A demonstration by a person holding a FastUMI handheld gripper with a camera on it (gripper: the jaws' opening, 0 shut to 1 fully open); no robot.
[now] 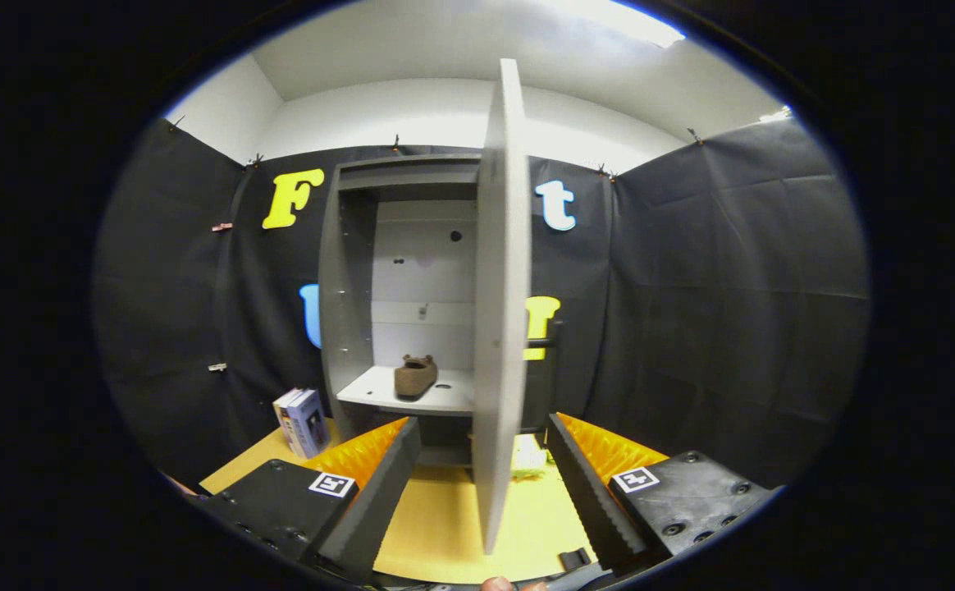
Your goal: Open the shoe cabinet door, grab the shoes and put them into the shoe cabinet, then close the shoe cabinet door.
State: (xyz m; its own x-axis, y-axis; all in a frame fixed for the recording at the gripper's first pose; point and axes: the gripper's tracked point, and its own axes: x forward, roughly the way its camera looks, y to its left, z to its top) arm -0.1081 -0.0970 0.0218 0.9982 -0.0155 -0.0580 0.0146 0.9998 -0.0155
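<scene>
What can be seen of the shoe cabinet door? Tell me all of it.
The shoe cabinet door is a flat, pale grey panel, board-like, seen nearly edge-on. It stands upright, swung wide open toward the camera from the right side of the cabinet. A dark handle juts from its right face. Its lower edge hangs between the fingers of the open claw; neither finger presses on it. A brown shoe sits on the shelf behind.

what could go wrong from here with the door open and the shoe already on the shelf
The open claw has the door edge between its fingers, gripping nothing; a sideways push might slip off the edge. The shoe sits near the shelf front, so the closing door could clip it. The boxes beside the cabinet could be bumped.
</scene>
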